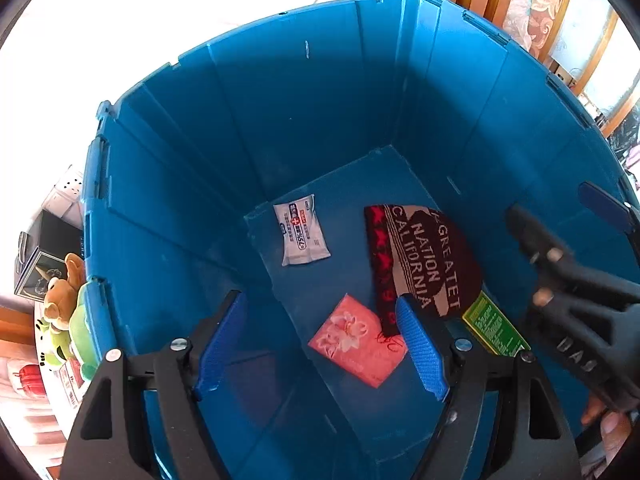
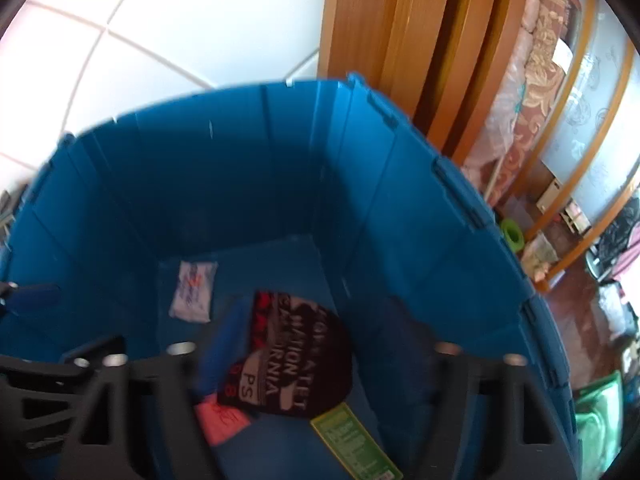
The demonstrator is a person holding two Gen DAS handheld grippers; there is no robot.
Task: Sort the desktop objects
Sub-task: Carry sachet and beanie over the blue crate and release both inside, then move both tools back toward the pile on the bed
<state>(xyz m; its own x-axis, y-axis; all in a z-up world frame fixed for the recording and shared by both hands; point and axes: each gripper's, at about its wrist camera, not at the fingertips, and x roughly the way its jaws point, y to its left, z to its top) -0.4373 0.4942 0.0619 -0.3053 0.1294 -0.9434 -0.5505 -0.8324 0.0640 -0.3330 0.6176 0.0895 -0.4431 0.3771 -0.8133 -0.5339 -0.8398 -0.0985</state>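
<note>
Looking straight down into the blue crate with both grippers over its mouth. Left gripper stands wide, nothing between its pads. Right gripper is wide too and empty; its view is blurred. On the crate floor: white wipes pack toward the far-left corner, dark beanie lettered CALIFORNIA mid-floor, pink tissue pack at the near edge touching the beanie, green tag poking out from under the beanie near the right wall. Plush toy sits outside, just beside the crate's left wall, so I judge sorting isn't finished. To do this step well I'd lift both grippers straight up clear of the rim before swinging, jaws wide, then go for the plush from above.
</note>
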